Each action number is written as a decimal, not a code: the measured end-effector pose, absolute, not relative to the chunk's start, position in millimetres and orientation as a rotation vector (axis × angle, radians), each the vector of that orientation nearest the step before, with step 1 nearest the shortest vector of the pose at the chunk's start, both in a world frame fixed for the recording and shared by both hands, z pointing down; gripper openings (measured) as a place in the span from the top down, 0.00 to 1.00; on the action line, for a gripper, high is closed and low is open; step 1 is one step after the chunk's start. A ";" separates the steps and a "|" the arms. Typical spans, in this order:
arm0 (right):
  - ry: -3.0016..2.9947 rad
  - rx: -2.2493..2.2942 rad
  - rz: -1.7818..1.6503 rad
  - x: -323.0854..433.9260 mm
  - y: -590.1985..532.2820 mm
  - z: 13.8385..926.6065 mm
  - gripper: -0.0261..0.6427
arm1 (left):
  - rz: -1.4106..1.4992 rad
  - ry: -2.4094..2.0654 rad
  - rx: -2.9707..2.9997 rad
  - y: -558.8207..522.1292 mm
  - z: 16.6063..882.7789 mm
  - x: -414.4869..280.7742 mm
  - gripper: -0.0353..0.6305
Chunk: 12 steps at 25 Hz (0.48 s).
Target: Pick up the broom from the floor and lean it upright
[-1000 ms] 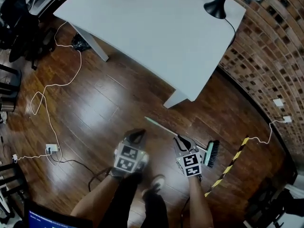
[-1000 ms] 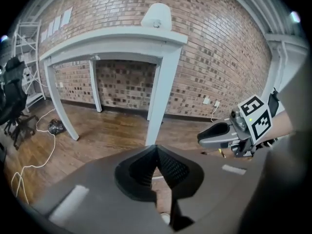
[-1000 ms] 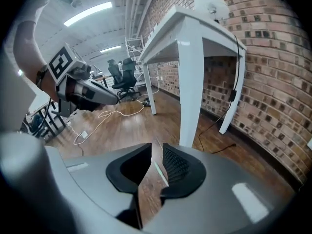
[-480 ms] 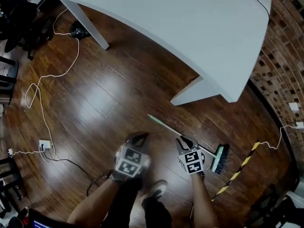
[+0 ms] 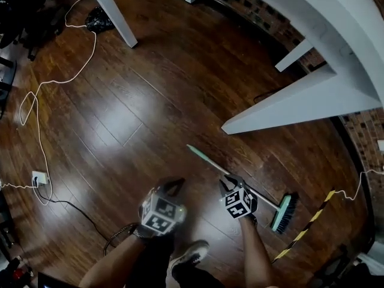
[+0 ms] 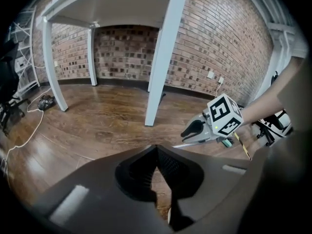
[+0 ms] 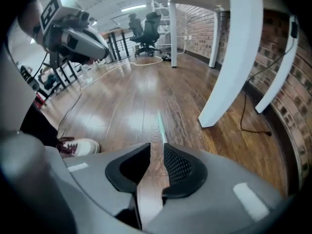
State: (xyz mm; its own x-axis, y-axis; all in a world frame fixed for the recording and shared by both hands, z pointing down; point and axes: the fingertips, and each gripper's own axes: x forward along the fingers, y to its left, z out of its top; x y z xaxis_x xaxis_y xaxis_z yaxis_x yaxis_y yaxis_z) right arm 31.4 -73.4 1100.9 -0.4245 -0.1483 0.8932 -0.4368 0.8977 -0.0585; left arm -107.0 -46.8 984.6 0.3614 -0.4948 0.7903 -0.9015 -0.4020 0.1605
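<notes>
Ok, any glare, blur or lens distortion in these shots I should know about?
Head view: a white glare patch on the floor, and the left gripper looks smeared. Left gripper view: fisheye bowing of the table leg, black corners. Right gripper view: same bowing, sheen on the floor, broom handle soft.

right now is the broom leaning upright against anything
No, in the head view the broom lies flat on the wooden floor, handle and brush head both down.

One broom [image 5: 264, 198], two claws, left claw [image 5: 173, 184] and right claw [image 5: 230, 182], one yellow-black striped strip [image 5: 306, 227], one shoe [image 5: 189, 258], one black bag [image 5: 96, 20] on floor.
</notes>
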 end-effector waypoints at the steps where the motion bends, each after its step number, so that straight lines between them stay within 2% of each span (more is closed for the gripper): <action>1: -1.990 0.419 0.330 31.3 -74.1 1116.3 0.81 | 0.897 -1.193 2.034 -39.8 998.3 -106.3 0.95; 12: -1.883 0.373 0.283 35.1 -99.8 1208.5 0.81 | 0.905 -1.176 2.013 -18.1 1073.9 -112.3 0.95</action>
State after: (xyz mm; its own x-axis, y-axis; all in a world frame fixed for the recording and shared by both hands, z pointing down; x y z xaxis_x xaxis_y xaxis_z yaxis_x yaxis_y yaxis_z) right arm 35.1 -99.8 1208.5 -0.3107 -0.1182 0.9431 -0.3901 0.9207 -0.0132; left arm -112.3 -18.1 1073.9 0.3653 -0.4657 0.8060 -0.8985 -0.4029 0.1745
